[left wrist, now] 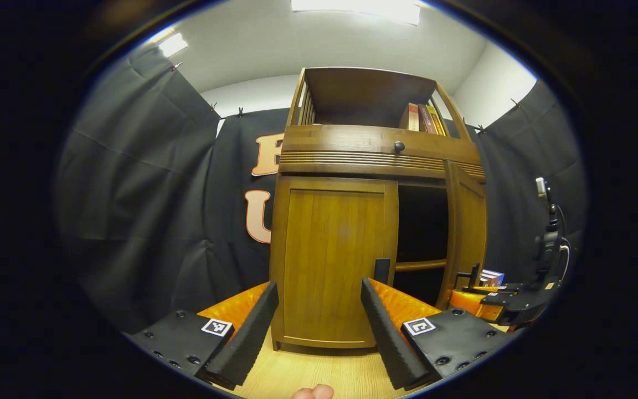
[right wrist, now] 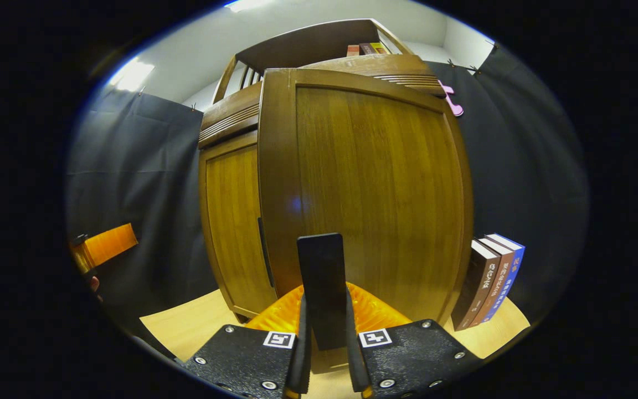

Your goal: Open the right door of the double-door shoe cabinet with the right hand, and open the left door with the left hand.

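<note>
Right gripper view: our right gripper (right wrist: 325, 354) pinches the right door's handle (right wrist: 322, 288), door swung out. Next, our spread left gripper (left wrist: 319, 327) must reach the closed left door's handle (left wrist: 381, 270).

Three books (right wrist: 490, 280) upright on the floor, pink clip (right wrist: 451, 100), perhaps, above

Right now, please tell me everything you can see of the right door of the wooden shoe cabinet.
The brown wooden right door, a framed flat panel with vertical grain, stands swung open, showing the dark inside with a shelf rail. The right tool is shut on its dark flat handle at the lower edge.
</note>
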The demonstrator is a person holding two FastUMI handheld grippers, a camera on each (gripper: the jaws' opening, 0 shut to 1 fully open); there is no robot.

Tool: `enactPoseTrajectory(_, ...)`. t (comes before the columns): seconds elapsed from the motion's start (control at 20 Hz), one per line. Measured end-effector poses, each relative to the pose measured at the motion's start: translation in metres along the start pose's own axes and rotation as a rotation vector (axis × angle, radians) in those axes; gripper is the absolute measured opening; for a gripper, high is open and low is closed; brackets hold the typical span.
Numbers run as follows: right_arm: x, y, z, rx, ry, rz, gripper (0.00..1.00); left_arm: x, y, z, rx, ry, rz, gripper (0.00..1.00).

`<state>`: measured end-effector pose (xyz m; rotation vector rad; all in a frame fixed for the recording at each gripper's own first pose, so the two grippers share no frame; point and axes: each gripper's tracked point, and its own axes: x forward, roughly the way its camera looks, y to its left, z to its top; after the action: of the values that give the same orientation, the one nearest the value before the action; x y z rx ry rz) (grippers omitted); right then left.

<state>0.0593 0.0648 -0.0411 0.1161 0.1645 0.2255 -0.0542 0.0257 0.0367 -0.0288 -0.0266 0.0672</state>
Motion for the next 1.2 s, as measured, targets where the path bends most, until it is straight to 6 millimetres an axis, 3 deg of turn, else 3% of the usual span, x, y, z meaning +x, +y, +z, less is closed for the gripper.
enactPoseTrajectory(0.3,-0.049,-0.036,-0.008,0.018,0.020,-0.053,0.28,-0.004,-0.012,-0.007,-0.016,0.017,-0.028,0.96)
enactPoseTrajectory(0.55,-0.075,-0.067,-0.017,-0.007,0.041,-0.129,0.27,-0.001,-0.029,-0.004,-0.010,0.012,-0.054,0.95)
enactPoseTrajectory(0.65,-0.089,-0.081,-0.015,-0.027,0.023,-0.160,0.36,0.000,-0.034,-0.002,-0.008,0.004,-0.064,0.96)
enactPoseTrajectory(0.7,-0.095,-0.090,-0.014,-0.029,0.015,-0.172,0.22,-0.001,-0.035,-0.002,-0.008,0.003,-0.069,0.96)
enactPoseTrajectory(0.75,-0.101,-0.099,-0.013,-0.021,0.013,-0.189,0.21,0.000,-0.038,-0.003,-0.008,0.004,-0.073,0.96)
enactPoseTrajectory(0.8,-0.106,-0.109,-0.014,-0.019,0.020,-0.210,0.29,0.001,-0.040,-0.003,-0.008,0.007,-0.078,0.96)
enactPoseTrajectory(0.85,-0.111,-0.119,-0.013,-0.025,0.020,-0.233,0.18,0.001,-0.041,-0.004,-0.009,0.008,-0.080,0.96)
enactPoseTrajectory(1.1,-0.133,-0.168,-0.017,-0.051,0.025,-0.340,0.09,-0.001,-0.040,-0.002,-0.014,0.001,-0.077,0.94)
enactPoseTrajectory(1.2,-0.140,-0.178,-0.019,-0.042,0.027,-0.347,0.05,-0.001,-0.038,-0.001,-0.014,-0.002,-0.073,0.94)
